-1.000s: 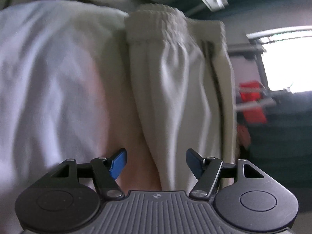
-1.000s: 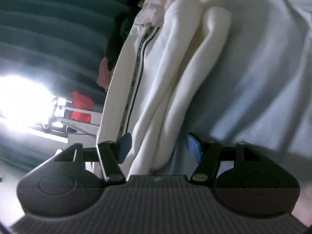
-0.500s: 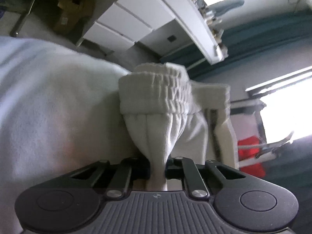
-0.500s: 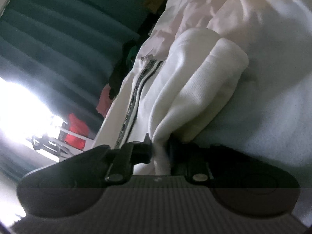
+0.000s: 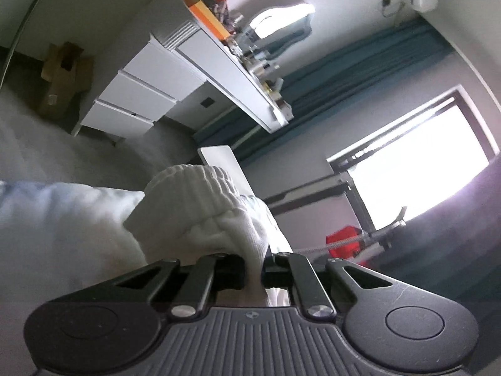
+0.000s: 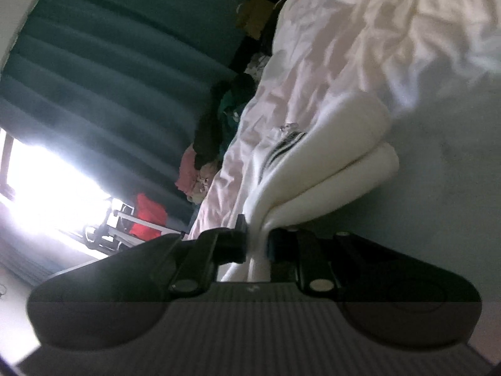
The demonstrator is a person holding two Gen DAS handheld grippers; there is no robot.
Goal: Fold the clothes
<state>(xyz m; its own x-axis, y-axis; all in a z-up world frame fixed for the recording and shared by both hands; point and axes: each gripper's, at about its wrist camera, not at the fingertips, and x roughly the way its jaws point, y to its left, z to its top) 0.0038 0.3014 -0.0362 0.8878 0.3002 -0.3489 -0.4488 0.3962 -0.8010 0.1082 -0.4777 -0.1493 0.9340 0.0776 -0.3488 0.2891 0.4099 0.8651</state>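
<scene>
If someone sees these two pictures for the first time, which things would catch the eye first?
Probably the white trousers, whose ribbed waistband bunches just above the left gripper that pinches them. In the right wrist view, the right gripper is closing on their folded legs over a pale sheet, and a bright window glares at the right.

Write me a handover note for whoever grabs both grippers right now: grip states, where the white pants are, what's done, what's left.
Left gripper: shut on the ribbed waistband of the white pants, lifted off the bed sheet.
Right gripper: jaws closing on the two bunched leg ends of the same pants; fabric is pinched between them. The striped side seam faces the curtain side.
Done: both ends picked up.
Left: probably bring the two ends together for the fold, lay the pants flat on the sheet, then release. No completed fold is visible yet.
</scene>
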